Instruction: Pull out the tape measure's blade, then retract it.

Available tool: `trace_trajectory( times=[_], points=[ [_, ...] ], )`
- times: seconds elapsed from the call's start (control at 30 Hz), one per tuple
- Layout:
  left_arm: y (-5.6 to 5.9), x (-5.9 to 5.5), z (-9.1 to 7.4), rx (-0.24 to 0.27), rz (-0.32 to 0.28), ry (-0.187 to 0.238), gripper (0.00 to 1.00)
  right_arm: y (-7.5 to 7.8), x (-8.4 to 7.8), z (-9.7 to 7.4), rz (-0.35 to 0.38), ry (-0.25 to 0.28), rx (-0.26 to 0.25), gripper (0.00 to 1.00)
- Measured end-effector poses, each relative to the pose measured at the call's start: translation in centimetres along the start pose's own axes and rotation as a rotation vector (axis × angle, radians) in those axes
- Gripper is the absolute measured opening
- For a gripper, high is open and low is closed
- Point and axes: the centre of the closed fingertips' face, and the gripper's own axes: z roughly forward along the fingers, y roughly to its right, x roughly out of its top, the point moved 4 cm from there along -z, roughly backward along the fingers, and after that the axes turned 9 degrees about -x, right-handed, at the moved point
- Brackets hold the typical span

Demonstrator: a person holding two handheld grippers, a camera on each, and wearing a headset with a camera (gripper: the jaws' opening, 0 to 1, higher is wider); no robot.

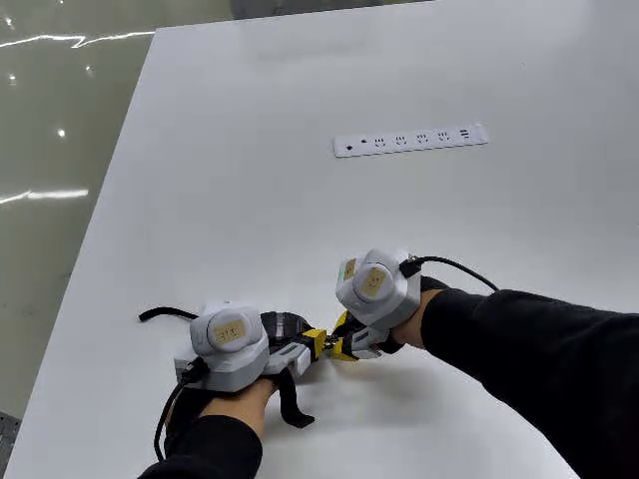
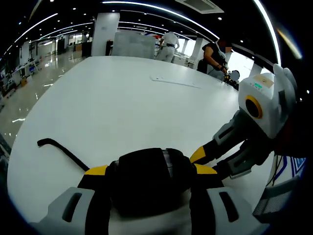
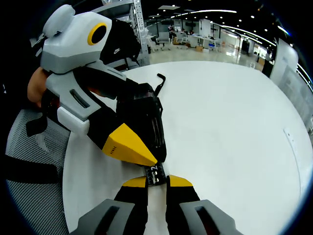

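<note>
The job is at its very start: the blade (image 3: 155, 172) is barely out of the tape measure (image 3: 146, 115), with only a short stub carrying the numeral 2 showing past the case mouth. The left gripper (image 2: 150, 170) has its yellow-tipped jaws closed against both sides of the black case. The right gripper (image 3: 156, 182) has its jaws drawn almost together, with the blade's end between their tips. It looks to be pinching that end, though the actual contact is hard to make out.

The tape measure sits near the front edge of the white table (image 1: 300, 200), just in front of the person. Whether the case rests on the surface or hangs just above it cannot be told. A black strap (image 2: 58, 148) trails on the table beyond the case. A power strip (image 1: 409, 140) lies well apart, farther back on the table.

In the head view the case mouth points to the person's right, toward the right gripper. The blade's long axis therefore runs left to right, roughly along the table's front edge.

The next move probably calls for the right gripper to draw away rightward along that line while the left holds the case steady. A pull off that axis could twist or kink the blade, and a weak pinch could let the end slip back in.
</note>
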Motion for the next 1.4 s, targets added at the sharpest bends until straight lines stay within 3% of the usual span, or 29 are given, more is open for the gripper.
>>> trace_trajectory(
  times=[1.4],
  points=[
    [0.05, -0.04, -0.08, -0.003, 0.004, 0.013, 0.61, -0.50, 0.97, 0.78, 0.010, 0.020, 0.005, 0.09]
  ],
)
